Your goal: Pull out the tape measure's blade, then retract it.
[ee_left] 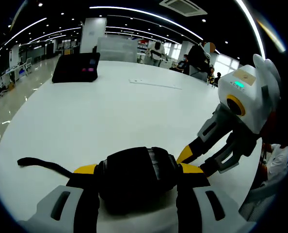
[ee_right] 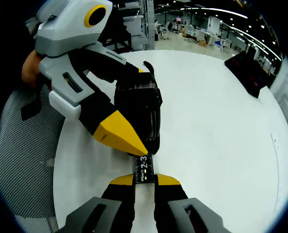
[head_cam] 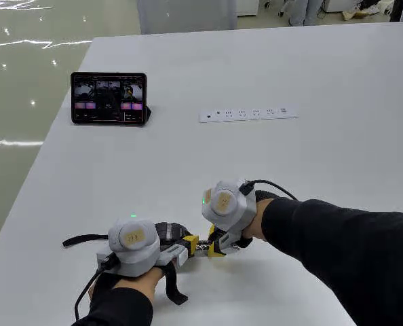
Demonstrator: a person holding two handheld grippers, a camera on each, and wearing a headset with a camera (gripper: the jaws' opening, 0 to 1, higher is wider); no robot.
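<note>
A black tape measure (ee_left: pixel 136 177) (ee_right: pixel 141 109) (head_cam: pixel 171 233) rests on the white table, its black wrist strap (ee_left: pixel 40 164) trailing to the left. My left gripper (ee_left: pixel 139 170) (head_cam: pixel 188 246) is shut on the case, one yellow-tipped jaw on each side. A short length of blade (ee_right: pixel 144 167) sticks out of the case, with the numbers 2 and 3 showing. My right gripper (ee_right: pixel 144 180) (head_cam: pixel 214 248) is shut on the blade's end, close to the case.
A dark tablet (head_cam: pixel 108 98) (ee_left: pixel 76 67) stands propped at the table's far left. A white power strip (head_cam: pixel 249 114) (ee_left: pixel 154 84) lies flat beyond the middle. The table's front edge is near my arms, and a mesh chair (ee_right: pixel 23 160) sits below it.
</note>
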